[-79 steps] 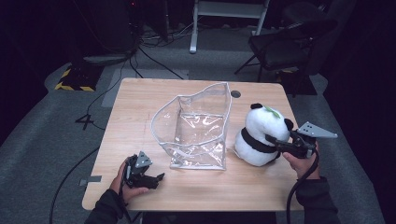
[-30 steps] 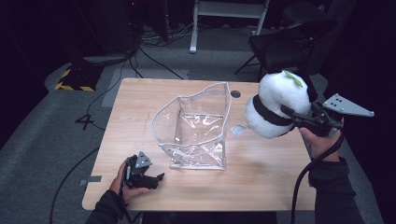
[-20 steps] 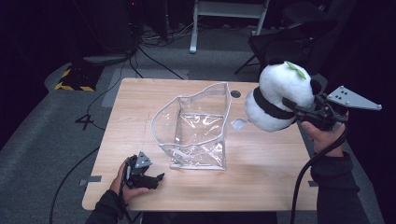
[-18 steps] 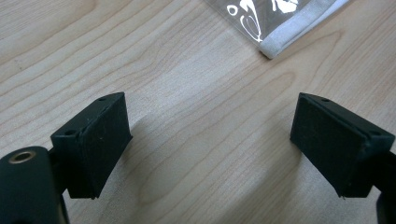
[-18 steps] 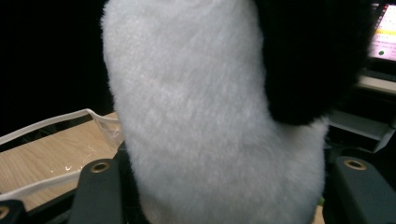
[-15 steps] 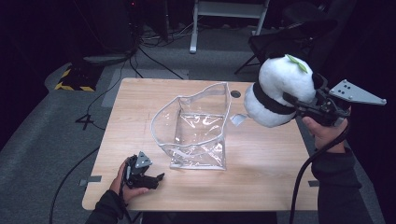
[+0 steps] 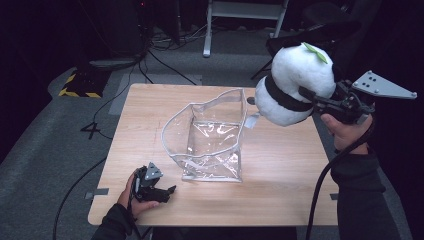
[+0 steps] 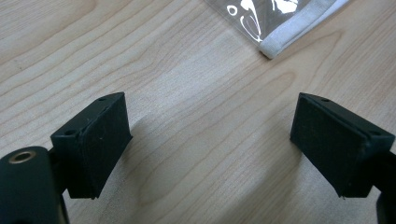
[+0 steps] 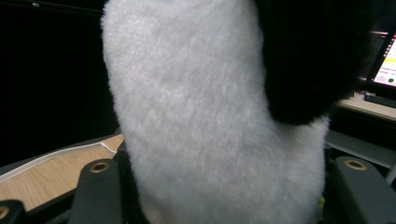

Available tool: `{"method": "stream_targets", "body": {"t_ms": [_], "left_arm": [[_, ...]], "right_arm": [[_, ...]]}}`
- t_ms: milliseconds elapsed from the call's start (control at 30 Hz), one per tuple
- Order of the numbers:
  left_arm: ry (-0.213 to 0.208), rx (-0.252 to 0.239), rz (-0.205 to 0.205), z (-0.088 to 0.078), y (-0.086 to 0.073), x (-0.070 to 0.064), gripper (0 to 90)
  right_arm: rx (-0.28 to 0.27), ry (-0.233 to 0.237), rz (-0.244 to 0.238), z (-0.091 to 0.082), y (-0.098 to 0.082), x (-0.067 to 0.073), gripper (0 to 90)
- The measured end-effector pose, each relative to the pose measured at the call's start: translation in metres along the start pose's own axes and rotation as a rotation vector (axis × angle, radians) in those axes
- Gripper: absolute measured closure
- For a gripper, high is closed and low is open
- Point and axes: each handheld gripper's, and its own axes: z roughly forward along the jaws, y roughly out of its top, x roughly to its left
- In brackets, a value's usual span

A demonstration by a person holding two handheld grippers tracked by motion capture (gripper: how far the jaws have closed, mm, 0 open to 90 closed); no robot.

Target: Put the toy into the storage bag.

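Observation:
A white and black plush panda (image 7: 295, 82) hangs in the air to the right of a clear plastic bag (image 7: 212, 135), above the table's right side. My right gripper (image 7: 320, 102) is shut on the panda's body, and white fur (image 9: 210, 116) bulges between its jaws in the right gripper view. The bag stands upright mid-table with its white-trimmed mouth open upward. My left gripper (image 7: 167, 190) rests on the table near the front left edge, jaws open over bare wood (image 8: 210, 140), with the bag's bottom corner (image 8: 273, 46) just beyond.
The wooden table (image 7: 280, 195) stands on grey carpet. Cables (image 7: 165, 65) run over the floor behind it, by a white frame's legs (image 7: 245, 15) and a dark chair (image 7: 320, 25). A yellow-black striped plate (image 7: 80, 92) lies at the far left.
The right gripper has lifted the panda off the table and carried it up beside the bag's mouth, tilting it. The left gripper has stayed in place.

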Motion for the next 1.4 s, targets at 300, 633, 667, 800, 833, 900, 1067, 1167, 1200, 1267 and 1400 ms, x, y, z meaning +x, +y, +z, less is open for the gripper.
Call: {"method": "stream_targets", "body": {"t_ms": [300, 633, 667, 800, 833, 900, 1067, 1167, 1200, 1267, 1400], "left_arm": [[0.000, 0.001, 0.000, 0.000, 0.000, 0.000, 12.1], [0.000, 0.000, 0.000, 0.000, 0.000, 0.000, 12.2], [0.000, 0.001, 0.000, 0.000, 0.000, 0.000, 12.2], [0.000, 0.001, 0.000, 0.000, 0.000, 0.000, 12.1], [-0.001, 0.001, -0.001, 0.000, 0.000, 0.000, 12.1], [-0.001, 0.000, 0.000, 0.000, 0.000, 0.000, 12.2], [-0.001, 0.001, 0.000, 0.000, 0.000, 0.000, 12.2], [-0.001, 0.001, 0.000, 0.000, 0.000, 0.000, 12.1], [-0.001, 0.001, 0.000, 0.000, 0.000, 0.000, 12.1], [-0.001, 0.001, 0.000, 0.000, 0.000, 0.000, 12.1], [-0.001, 0.001, 0.001, 0.000, 0.000, 0.000, 12.1]], "right_arm": [[-0.008, 0.019, -0.022, 0.007, 0.011, 0.010, 38.7], [-0.019, 0.047, -0.040, 0.016, 0.022, 0.021, 38.7], [-0.022, 0.054, -0.038, 0.017, 0.025, 0.024, 38.7], [-0.028, 0.068, -0.046, 0.021, 0.029, 0.030, 38.7], [-0.030, 0.073, -0.044, 0.022, 0.030, 0.031, 38.7], [-0.032, 0.080, -0.049, 0.024, 0.032, 0.033, 38.7], [-0.036, 0.100, -0.051, 0.030, 0.036, 0.040, 38.6], [-0.035, 0.109, -0.054, 0.034, 0.037, 0.045, 38.7], [-0.036, 0.115, -0.056, 0.036, 0.038, 0.046, 38.6], [-0.035, 0.124, -0.057, 0.039, 0.038, 0.049, 38.6], [-0.034, 0.139, -0.062, 0.045, 0.039, 0.055, 38.6]]}}
